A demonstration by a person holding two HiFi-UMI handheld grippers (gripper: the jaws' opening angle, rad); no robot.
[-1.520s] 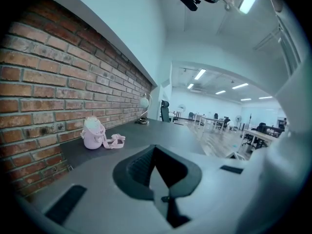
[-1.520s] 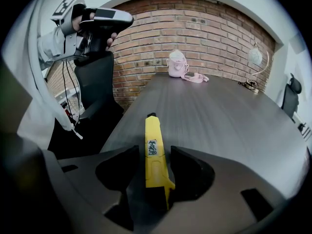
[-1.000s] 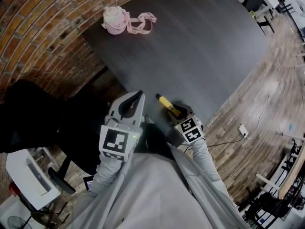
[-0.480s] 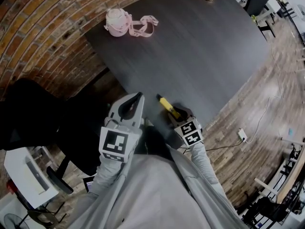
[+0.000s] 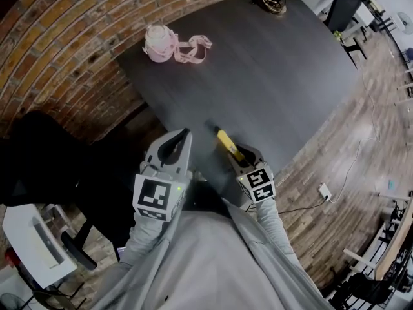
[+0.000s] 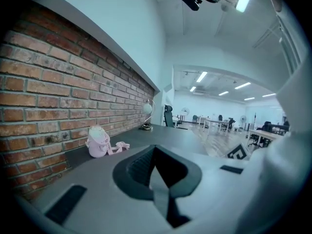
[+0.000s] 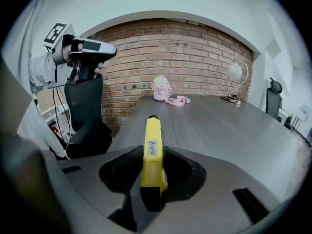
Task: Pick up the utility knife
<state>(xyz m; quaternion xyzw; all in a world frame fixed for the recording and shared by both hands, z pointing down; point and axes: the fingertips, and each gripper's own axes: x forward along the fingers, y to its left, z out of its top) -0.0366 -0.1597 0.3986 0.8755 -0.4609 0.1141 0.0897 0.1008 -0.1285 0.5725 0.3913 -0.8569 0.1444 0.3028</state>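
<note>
Right gripper view, slim yellow utility knife (image 7: pixel 152 152) (labelled), woodgrain table (image 7: pixel 234 126)

We wear a light grey long-sleeved top (image 5: pixel 193 257). Our pale grey moulded left gripper (image 5: pixel 183 136) and right gripper (image 5: pixel 240 154) each carry a white cube (image 5: pixel 155 197) printed with black square markers.
</note>
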